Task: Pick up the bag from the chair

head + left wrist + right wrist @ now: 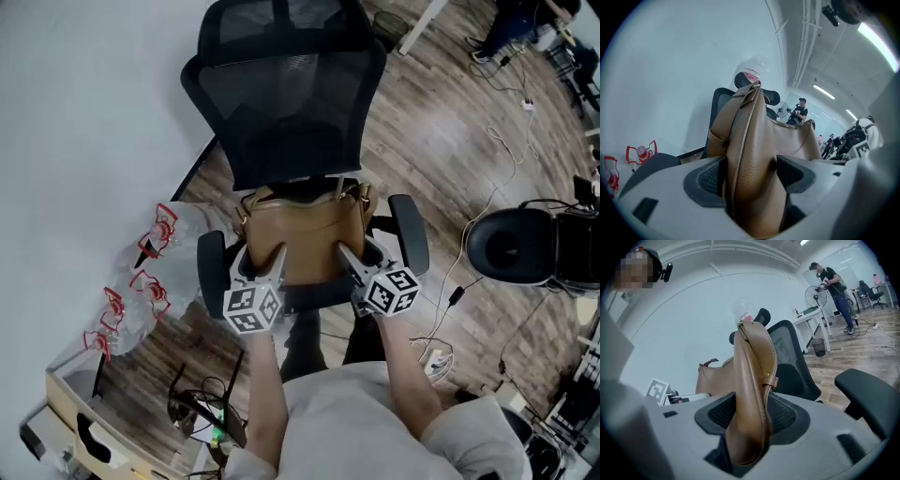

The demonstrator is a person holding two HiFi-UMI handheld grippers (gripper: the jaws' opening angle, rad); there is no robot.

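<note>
A tan leather bag (pixel 302 230) stands on the seat of a black mesh office chair (pixel 286 84). My left gripper (pixel 273 259) is shut on the bag's left side, and the leather (pixel 752 164) is pinched between its dark pads. On the bag's right side my right gripper (pixel 348 255) is shut too, with a fold of the bag (pixel 752 399) squeezed between its pads. The bag's bottom is hidden behind both grippers in the head view.
The chair's armrests (pixel 411 230) flank the bag. Clear plastic bags with red print (pixel 141 281) lie on the floor at left beside a white wall. A second black chair (pixel 525 246) stands at right, with cables (pixel 441 347) on the wooden floor. A person (pixel 834 284) stands far back.
</note>
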